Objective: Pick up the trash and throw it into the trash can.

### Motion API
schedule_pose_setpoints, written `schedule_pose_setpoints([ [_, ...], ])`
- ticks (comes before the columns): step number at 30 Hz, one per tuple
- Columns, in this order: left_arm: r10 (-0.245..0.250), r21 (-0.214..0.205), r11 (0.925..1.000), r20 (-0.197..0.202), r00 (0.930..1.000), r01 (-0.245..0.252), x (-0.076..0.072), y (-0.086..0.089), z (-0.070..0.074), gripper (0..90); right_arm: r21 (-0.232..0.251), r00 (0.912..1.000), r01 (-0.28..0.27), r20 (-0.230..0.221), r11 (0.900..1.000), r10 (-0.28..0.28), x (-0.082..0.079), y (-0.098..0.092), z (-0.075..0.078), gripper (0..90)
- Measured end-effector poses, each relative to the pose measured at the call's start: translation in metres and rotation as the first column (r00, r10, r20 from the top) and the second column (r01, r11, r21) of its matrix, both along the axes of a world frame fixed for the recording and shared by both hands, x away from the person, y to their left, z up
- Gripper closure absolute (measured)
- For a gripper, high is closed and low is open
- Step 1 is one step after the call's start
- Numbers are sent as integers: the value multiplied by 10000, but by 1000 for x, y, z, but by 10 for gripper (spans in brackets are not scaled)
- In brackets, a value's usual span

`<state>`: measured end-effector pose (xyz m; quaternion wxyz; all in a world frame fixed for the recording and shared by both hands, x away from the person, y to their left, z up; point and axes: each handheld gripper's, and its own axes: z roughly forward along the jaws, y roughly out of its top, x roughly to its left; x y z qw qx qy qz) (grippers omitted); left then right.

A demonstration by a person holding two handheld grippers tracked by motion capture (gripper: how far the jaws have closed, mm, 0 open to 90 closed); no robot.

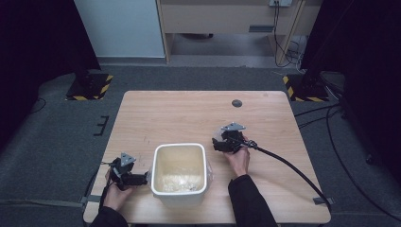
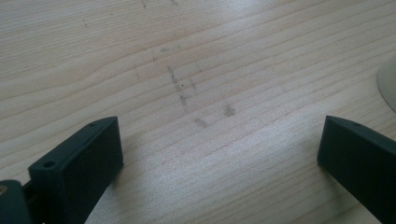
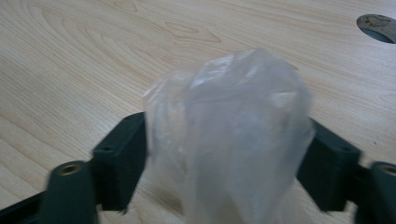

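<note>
Wood-grain desk (image 1: 189, 113) on grey carpet carries one cream tub (image 1: 180, 171) at its near edge, pale crumpled material lying in its bottom. Two hand-held grippers work beside it: the left gripper (image 1: 142, 179), nearest and just beside the tub's left wall, has its fingers (image 2: 79, 161) spread wide over bare wood, nothing between them. Farther back, the right gripper (image 1: 218, 142) sits near the tub's far right corner, its fingers (image 3: 122, 156) closed on one crumpled clear plastic bag (image 3: 229, 140), which bunches upward, long axis roughly upright above the desk. Beyond lies one dark round grommet (image 1: 237, 103).
</note>
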<state>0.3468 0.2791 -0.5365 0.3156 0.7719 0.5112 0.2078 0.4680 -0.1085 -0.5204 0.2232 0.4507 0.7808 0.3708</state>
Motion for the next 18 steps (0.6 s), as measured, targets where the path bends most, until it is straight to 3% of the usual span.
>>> schedule_pose_setpoints([
  [4, -9, 10, 10000, -5, 10000, 9, 0, 0, 0, 0, 46, 9998, -161, -68, 9999, 162, 0, 0, 0, 388],
  [12, -1, 2, 10000, 0, 10000, 1, 0, 0, 0, 0, 59, 9990, -391, 200, 9992, 390, -5, -4, 12, 445],
  [18, 2, 2, 10000, 0, 10000, -2, 0, 0, 0, 0, 509, 9932, -754, 932, 9959, 704, -18, -14, 46, 460],
])
